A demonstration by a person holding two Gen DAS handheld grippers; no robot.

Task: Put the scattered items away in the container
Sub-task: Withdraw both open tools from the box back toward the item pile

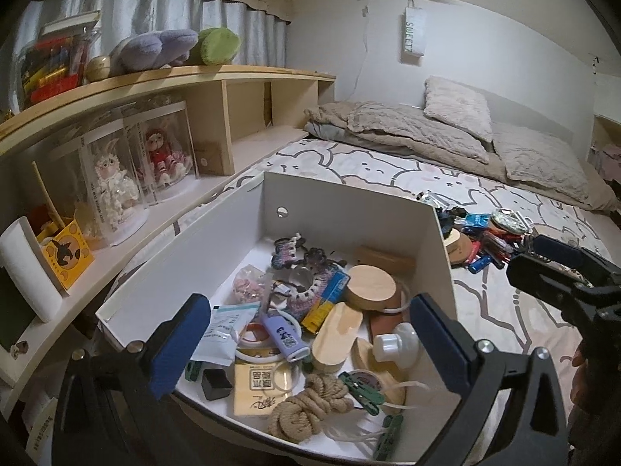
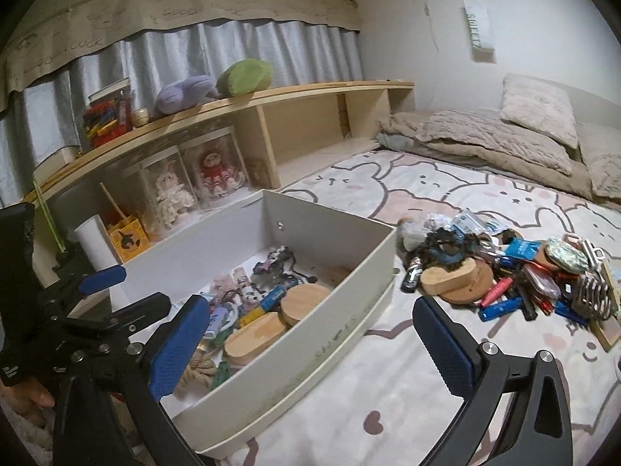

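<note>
A white open box [image 1: 349, 190] stands on the cartoon-print bedsheet. It holds a coil of rope [image 1: 306, 404], round wooden blocks [image 1: 370, 287], a purple lighter [image 1: 285, 336], a white bottle [image 1: 396, 343] and several other small things. My left gripper [image 1: 308, 306] hangs open over the box's near end with nothing between its fingers. To the right of the box [image 2: 330, 213] lies a pile of scattered items [image 2: 524, 272]: wooden discs, blue packets, pens, hair ties. My right gripper [image 2: 310, 305] stands open and empty above the box's right wall. The left gripper [image 2: 128, 291] shows beside it.
A long wooden shelf [image 1: 217, 73] runs along the left, with dolls in clear cases [image 1: 112, 178], plush toys [image 1: 155, 48] and a yellow box [image 1: 66, 252]. Folded blankets and pillows [image 1: 446, 124] lie at the far end of the bed. A hand [image 2: 35, 392] shows at lower left.
</note>
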